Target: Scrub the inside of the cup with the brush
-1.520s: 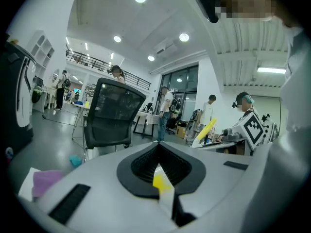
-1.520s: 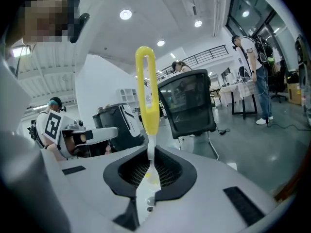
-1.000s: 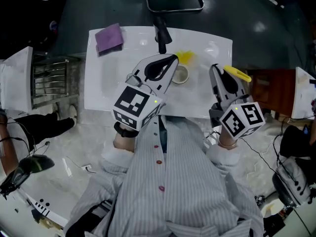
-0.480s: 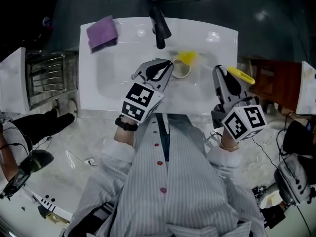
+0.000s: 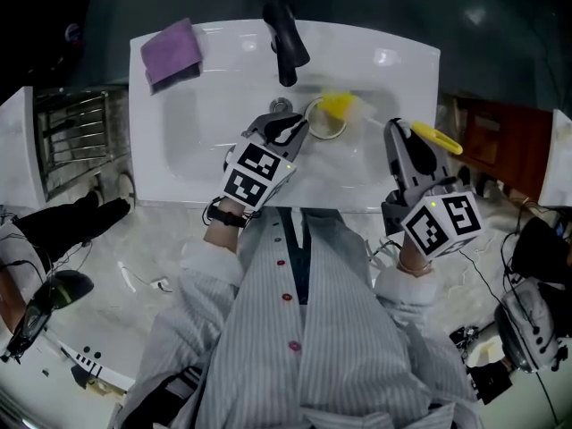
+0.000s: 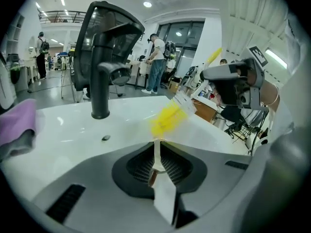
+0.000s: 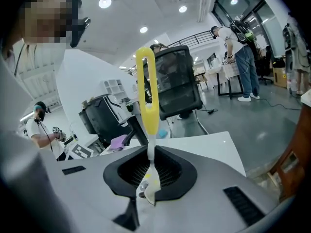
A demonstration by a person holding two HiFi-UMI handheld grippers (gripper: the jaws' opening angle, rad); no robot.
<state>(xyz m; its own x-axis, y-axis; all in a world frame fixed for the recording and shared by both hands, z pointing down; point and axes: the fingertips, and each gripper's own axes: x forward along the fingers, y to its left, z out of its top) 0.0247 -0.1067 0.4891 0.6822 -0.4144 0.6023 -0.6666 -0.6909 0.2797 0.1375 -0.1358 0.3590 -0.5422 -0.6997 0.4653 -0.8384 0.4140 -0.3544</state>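
L gripper jaws opening, thin wall between, prob. the cup; blurred yellow brush beyond.

**Person, seen from above.** Long-sleeved shirt in fine grey-and-white vertical stripes, with dark red round buttons down the front. A dark lining shows at the open placket, and the cuffs are pale and gathered. A black band circles the left wrist.

**Left claw and right claw.** Both are pale grey moulded shells, each carrying a white marker cube with black squares at its wrist end. The inner jaw faces are black ribbed pads. The left claw's jaws are opening, with the thin wall of the cup between them.
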